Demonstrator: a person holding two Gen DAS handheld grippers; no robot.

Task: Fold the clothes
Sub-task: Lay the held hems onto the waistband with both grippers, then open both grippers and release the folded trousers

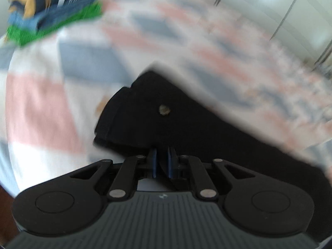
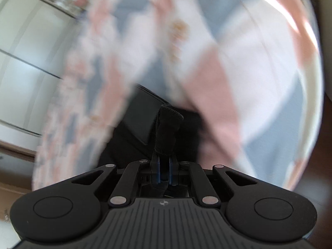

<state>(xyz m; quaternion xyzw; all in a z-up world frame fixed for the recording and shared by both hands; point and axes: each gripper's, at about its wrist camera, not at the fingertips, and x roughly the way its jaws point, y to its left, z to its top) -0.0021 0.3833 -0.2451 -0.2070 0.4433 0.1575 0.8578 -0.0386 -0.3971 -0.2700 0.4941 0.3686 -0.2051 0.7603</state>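
Over one patchwork bedspread [image 1: 68, 66], two grippers, left gripper [image 1: 162, 161], right gripper [image 2: 164, 166], one black garment [image 1: 166, 124]

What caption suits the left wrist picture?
Left claw pinching a black garment above a patchwork bedspread, folded clothes stacked beyond.

The black garment [image 1: 166, 114] is matt cloth. Beneath it, the patchwork bedspread [image 1: 72, 66] looks soft, matt fabric. The right gripper [image 2: 164, 164] is matt black plastic.
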